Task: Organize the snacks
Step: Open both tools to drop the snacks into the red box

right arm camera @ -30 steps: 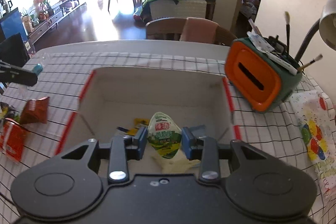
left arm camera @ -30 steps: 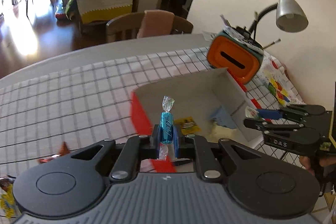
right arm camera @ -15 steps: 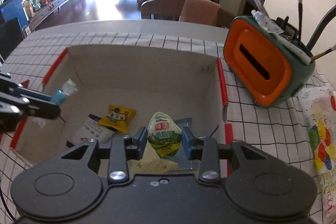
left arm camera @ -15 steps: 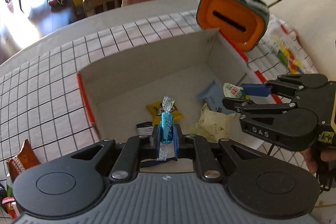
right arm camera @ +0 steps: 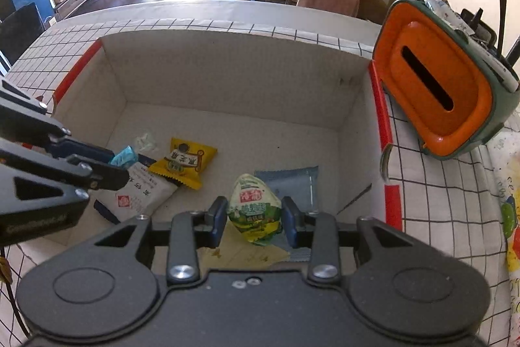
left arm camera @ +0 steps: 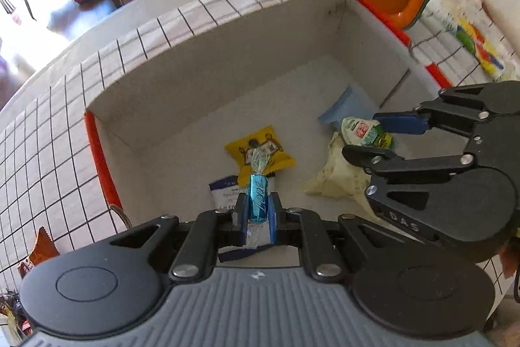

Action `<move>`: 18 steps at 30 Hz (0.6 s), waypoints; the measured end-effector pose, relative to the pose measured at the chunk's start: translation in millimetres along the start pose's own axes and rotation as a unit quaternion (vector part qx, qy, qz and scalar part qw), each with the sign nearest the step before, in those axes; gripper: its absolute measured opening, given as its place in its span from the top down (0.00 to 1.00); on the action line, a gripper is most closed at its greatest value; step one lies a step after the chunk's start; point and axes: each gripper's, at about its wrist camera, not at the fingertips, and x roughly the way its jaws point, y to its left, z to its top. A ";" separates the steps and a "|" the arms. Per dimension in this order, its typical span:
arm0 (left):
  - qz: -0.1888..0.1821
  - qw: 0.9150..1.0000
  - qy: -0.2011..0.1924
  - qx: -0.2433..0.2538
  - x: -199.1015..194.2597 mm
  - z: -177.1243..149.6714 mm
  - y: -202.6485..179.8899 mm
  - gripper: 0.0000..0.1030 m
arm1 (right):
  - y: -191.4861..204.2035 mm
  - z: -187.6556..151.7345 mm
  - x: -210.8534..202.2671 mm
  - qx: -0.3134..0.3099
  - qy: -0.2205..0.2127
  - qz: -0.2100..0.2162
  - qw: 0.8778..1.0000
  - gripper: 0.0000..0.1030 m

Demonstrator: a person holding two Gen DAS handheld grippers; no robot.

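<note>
The blue wrapped candy (left arm camera: 257, 200) sits clamped between the jaws of the left tool (left arm camera: 256, 217), held over the open cardboard box (left arm camera: 208, 86) near its front-left part. Its long axis runs along the tool's fingers: one twisted clear end points forward and down toward the box floor, the other lies back between the pads. In the right wrist view the candy (right arm camera: 125, 155) shows only as a blue tip at the end of the left tool (right arm camera: 112, 163).

The right tool (right arm camera: 254, 217) grips a green-and-white snack packet (right arm camera: 254, 208), pinched across its width, with its rounded top pointing forward into the box. It hangs low over the front-right part of the box, above a pale crumpled wrapper (left arm camera: 338, 178) and just in front of a light blue packet (right arm camera: 292, 184).

Already lying in the box are 4 items: a yellow packet (right arm camera: 183, 161), a white packet with red print (right arm camera: 143, 194) partly under it, the light blue packet and the pale wrapper. Both held snacks are over the box but not yet released, so these 2 drops appear to be the step in hand.

Work remains: an orange-brown packet (left arm camera: 39, 249) and other wrappers (left arm camera: 9, 308) lie on the checked table (left arm camera: 48, 152) to the left of the box. An orange tissue holder (right arm camera: 435, 93) stands beside the box on the right.
</note>
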 end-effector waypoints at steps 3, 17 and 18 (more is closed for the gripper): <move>0.001 1.000 0.007 0.009 2.4 0.6 -0.6 0.88 | -1.4 -1.1 0.8 0.002 0.004 0.005 1.000 0.67; -0.026 0.999 -0.031 -0.023 -17.0 -7.0 11.4 0.75 | 1.6 -5.7 -21.6 0.024 -0.019 0.018 0.999 0.34; -0.028 0.999 -0.035 -0.023 -19.4 -7.8 12.7 0.74 | 2.5 -5.8 -24.9 0.023 -0.022 0.018 0.999 0.32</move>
